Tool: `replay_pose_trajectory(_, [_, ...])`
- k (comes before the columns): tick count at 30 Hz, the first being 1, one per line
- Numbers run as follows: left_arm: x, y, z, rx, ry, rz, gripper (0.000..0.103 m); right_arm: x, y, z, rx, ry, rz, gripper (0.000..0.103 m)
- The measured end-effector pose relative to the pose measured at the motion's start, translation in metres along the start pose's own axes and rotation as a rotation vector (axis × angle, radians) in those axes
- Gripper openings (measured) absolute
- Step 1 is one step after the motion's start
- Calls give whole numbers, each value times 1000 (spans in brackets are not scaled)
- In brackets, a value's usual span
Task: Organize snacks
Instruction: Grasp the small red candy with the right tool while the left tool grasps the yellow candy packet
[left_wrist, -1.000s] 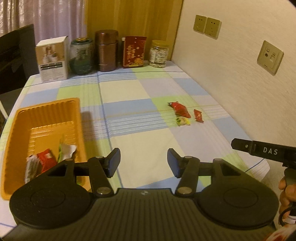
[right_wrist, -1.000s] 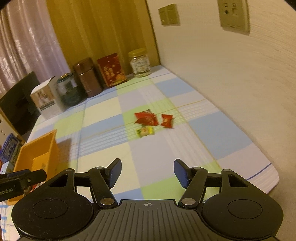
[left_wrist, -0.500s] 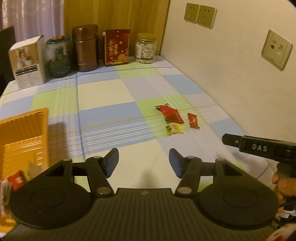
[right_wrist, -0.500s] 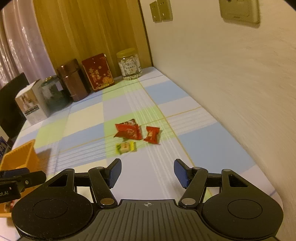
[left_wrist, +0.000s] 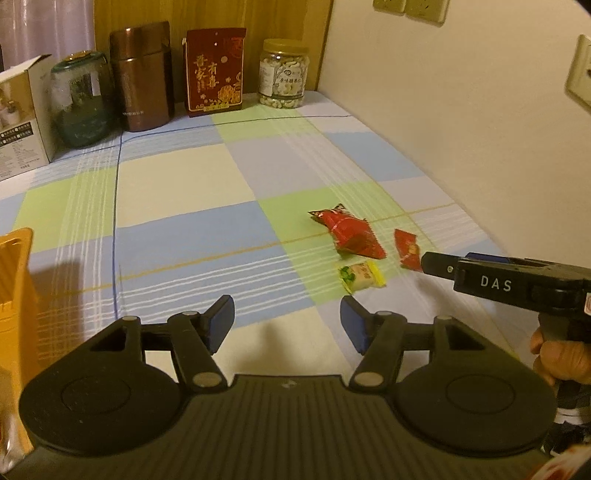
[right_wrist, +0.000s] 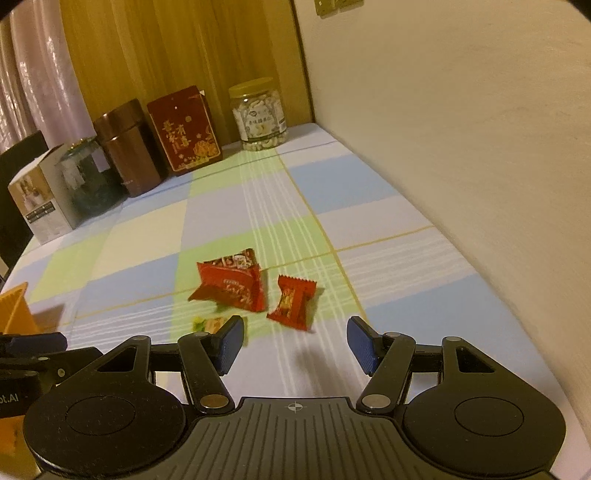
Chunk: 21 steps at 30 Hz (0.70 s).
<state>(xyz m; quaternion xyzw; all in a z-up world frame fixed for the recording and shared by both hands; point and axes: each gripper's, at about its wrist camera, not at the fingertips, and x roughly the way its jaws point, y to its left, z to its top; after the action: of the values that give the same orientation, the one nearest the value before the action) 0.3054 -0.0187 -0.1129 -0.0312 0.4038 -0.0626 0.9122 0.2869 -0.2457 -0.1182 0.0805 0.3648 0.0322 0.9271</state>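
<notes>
Three snacks lie clustered on the tabletop, toward its right side near the wall. I see the large packet farthest back, the small packet just right of it, the candy in front and left. My right claw sits directly before them; its left finger overlaps the candy. My left claw sits left of the cluster. Tray at far left. Along the back edge stand a box, jar, canister, carton and nut jar, left to right.
</notes>
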Motion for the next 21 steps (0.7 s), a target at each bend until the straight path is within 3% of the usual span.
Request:
replay_pose_trajectory(8, [31,-3,5,20,14,-22,62,37,0,7,-16,10,15,61])
replay_pose_trajectory(11, [37,-4,4,22,20,-31,62,47,3,8,-34,22,13,48])
replay_pose_trajectory(16, [47,-4,2,25,35,-49,62,54,6,5,-55,24,-5,44])
replay_pose_trajectory(18, [49,-6,2,31,37,-57,62,55,6,5,-60,24,-4,32])
replay_pose_trajectory(21, [51,-10,2,42,41,-63,62,55,6,5,-63,26,-4,26])
